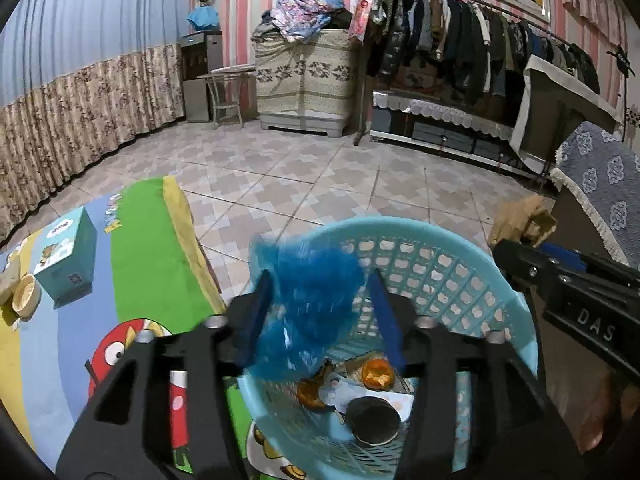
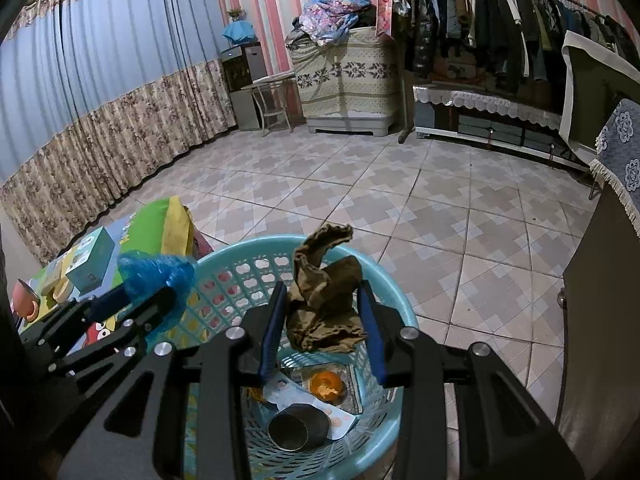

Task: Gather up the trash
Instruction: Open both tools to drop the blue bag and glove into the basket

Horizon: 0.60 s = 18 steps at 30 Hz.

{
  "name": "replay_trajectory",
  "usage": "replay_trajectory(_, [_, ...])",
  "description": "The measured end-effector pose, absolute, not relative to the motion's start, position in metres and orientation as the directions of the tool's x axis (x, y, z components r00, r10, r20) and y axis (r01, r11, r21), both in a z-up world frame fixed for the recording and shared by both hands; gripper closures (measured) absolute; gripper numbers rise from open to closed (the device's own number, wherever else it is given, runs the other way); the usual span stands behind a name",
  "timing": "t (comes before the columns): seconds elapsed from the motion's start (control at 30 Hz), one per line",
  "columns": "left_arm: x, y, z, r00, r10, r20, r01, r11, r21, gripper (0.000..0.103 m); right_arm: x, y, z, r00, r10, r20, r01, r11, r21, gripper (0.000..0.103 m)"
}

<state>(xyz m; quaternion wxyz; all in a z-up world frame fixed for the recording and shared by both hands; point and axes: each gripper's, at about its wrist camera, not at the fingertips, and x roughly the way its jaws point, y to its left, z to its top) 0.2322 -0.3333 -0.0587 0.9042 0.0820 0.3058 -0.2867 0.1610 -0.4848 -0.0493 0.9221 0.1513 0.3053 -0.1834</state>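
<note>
Both grippers sit over the basket (image 1: 500, 280), a light-blue plastic one with a perforated wall, standing on the tiled floor (image 1: 320, 176) at the edge of a cartoon mat (image 1: 152, 248).

Left gripper (image 1: 320, 320): fingers spread. A crumpled blue bag (image 1: 308, 300) is between them, blurred, above the basket's near rim. It lies against the left pad; there is a clear gap to the right pad, so no pinch. In the right wrist view the same bag (image 2: 160, 276) shows at the left gripper's tip (image 2: 136, 300), at the basket's left rim.

Right gripper (image 2: 322, 320): fingers part-closed on a crumpled brown paper wad (image 2: 324, 300), held over the basket opening. The wad fills the gap; pads look pressed on both sides. From the left wrist view the wad (image 1: 520, 216) sticks out past the right gripper's tip (image 1: 520, 248), just beyond the basket's right rim.

Inside the basket, on the bottom: a dark round can (image 2: 296, 426), open end up; a white printed wrapper (image 2: 292, 396); orange peel (image 2: 328, 386). All touching or overlapping.

On the mat, well apart from the basket: a teal box (image 1: 66, 256), upright, and a tape roll (image 1: 26, 294) just beside it.

Background: clothes rack (image 1: 480, 40) along the far wall, curtain (image 1: 80, 100) on the left.
</note>
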Motion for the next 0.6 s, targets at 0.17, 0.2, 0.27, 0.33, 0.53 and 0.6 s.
replay_trajectory(0.17, [0.236, -0.325, -0.054, 0.682, -0.441, -0.584, 0.533, 0.846, -0.017, 0.023, 0.162, -0.485, -0.052, 0.744, -0.242, -0.623, 0.432, 0.885, 0.172, 0.067])
replay_trajectory(0.2, [0.236, -0.325, -0.053, 0.684, -0.438, -0.583, 0.53, 0.848, -0.015, 0.022, 0.162, -0.485, -0.052, 0.744, -0.243, -0.622, 0.432, 0.885, 0.172, 0.067])
replay_trajectory(0.27, [0.237, -0.321, -0.05, 0.699, -0.419, -0.579, 0.514, 0.858, -0.001, 0.018, 0.163, -0.485, -0.052, 0.745, -0.24, -0.622, 0.43, 0.886, 0.174, 0.067])
replay_trajectory(0.33, [0.237, -0.316, -0.049, 0.715, -0.403, -0.572, 0.495, 0.869, 0.008, 0.013, 0.165, -0.483, -0.056, 0.742, -0.236, -0.628, 0.427, 0.888, 0.17, 0.067])
replay_trajectory(0.53, [0.238, -0.292, -0.045, 0.736, -0.372, -0.566, 0.453, 0.891, 0.003, 0.008, 0.176, -0.47, -0.063, 0.749, -0.217, -0.626, 0.403, 0.899, 0.171, 0.066])
replay_trajectory(0.6, [0.239, -0.283, -0.044, 0.743, -0.36, -0.565, 0.437, 0.9, 0.001, 0.007, 0.178, -0.465, -0.063, 0.754, -0.214, -0.621, 0.393, 0.905, 0.165, 0.064])
